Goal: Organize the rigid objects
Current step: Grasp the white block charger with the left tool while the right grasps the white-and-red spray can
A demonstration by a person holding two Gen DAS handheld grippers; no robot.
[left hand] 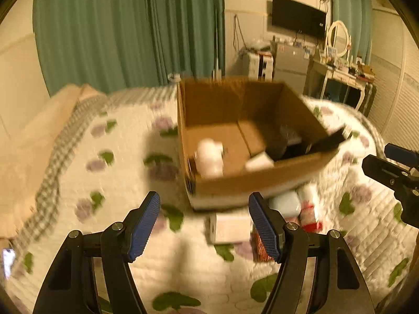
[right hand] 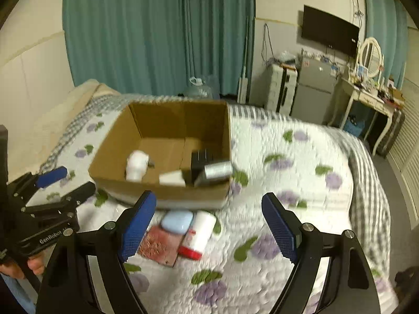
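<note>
An open cardboard box (left hand: 262, 180) (right hand: 162, 191) stands on the quilted bed. Inside lie a white bottle (left hand: 209, 161) (right hand: 136, 167), a small white block (left hand: 259, 162) (right hand: 171, 178), black items (left hand: 324, 141) (right hand: 200, 161) and a grey cylinder (right hand: 218, 169). In front of the box lie a light blue case (left hand: 285, 204) (right hand: 176, 221), a white bottle with red cap (left hand: 310, 209) (right hand: 197, 235), a reddish card (right hand: 161, 246) and a white box (left hand: 230, 229). My left gripper (left hand: 204, 227) is open and empty above the bed. My right gripper (right hand: 209, 229) is open and empty above these items.
The bed has a flowered quilt (right hand: 288, 172) and a pillow (left hand: 31, 141) at left. Green curtains (left hand: 125, 31) hang behind. A fridge (right hand: 313, 91), a dressing table with mirror (right hand: 366, 89) and a wall TV (right hand: 330, 30) stand at the right. A water jug (right hand: 199, 90) sits behind the bed.
</note>
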